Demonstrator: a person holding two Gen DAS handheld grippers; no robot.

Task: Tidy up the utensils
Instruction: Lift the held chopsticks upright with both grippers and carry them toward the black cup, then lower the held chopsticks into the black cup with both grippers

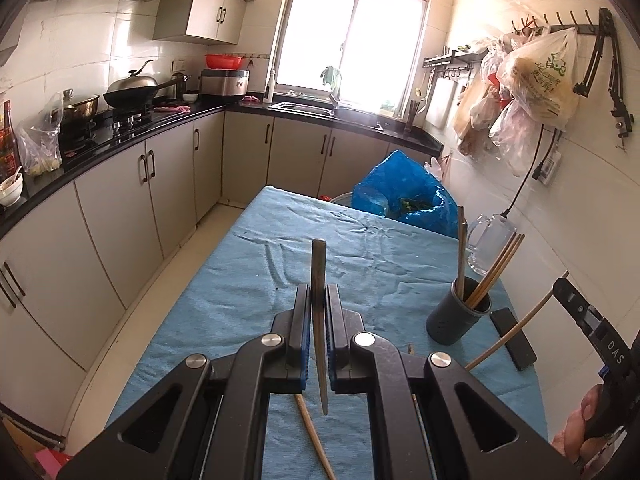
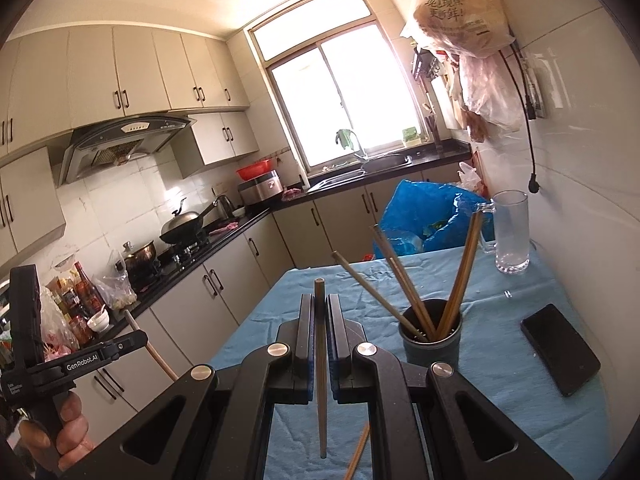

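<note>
We find several chopsticks (image 2: 460,276) in the holder (image 2: 432,340), one clamped in each gripper (image 1: 318,300) (image 2: 320,308), and one loose on the counter (image 1: 256,264).

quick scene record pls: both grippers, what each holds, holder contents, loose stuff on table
left gripper: shut on a dark wooden chopstick, upright
right gripper: shut on a light brown wooden chopstick, upright
holder: dark grey cylindrical cup, several chopsticks leaning inside
table cover: blue wrinkled cloth
loose on cloth: pale chopstick under the left gripper
other items: black flat phone right of the cup; clear glass mug by the wall; blue plastic bag at the far end
</note>
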